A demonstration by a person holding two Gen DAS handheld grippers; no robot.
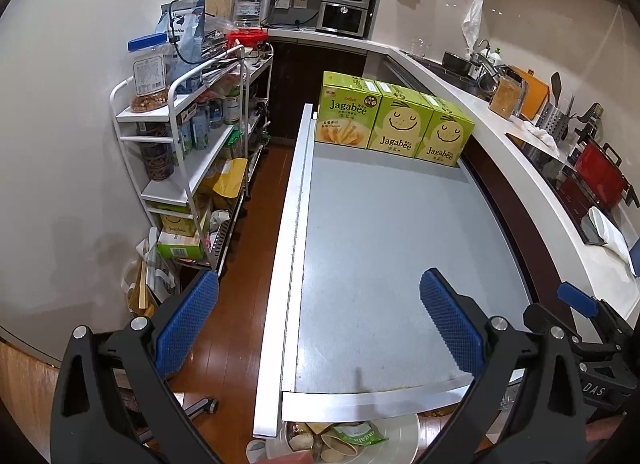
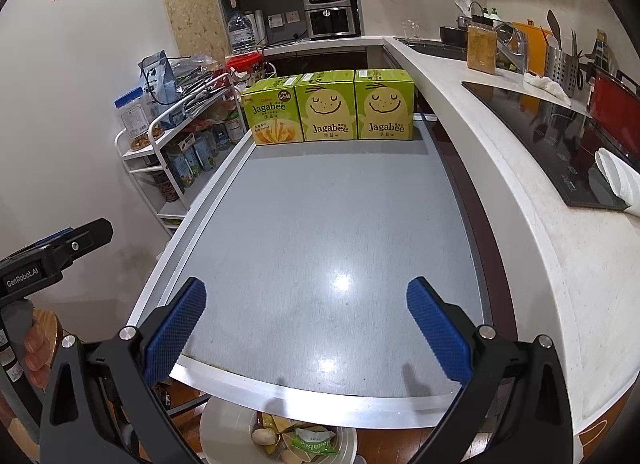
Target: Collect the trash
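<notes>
Trash bin [image 2: 224, 430]: round, white, smooth-walled, on the floor below the near edge of the bench [image 2: 320, 232], under both tongs; I see crumpled wrappers [image 2: 312, 444] and paper cups [image 1: 334, 444] heaped inside. Left tongs [image 1: 318, 324] and right tongs [image 2: 306, 328]: spread wide, gripping nothing, their blue knurled pads [image 2: 176, 328] hovering over the flat grey bench with its bright metal rim. Ahead of the tongs, at the far edge, stand three green cardboard Jagabee boxes [image 2: 330, 108] in a row, sides touching.
</notes>
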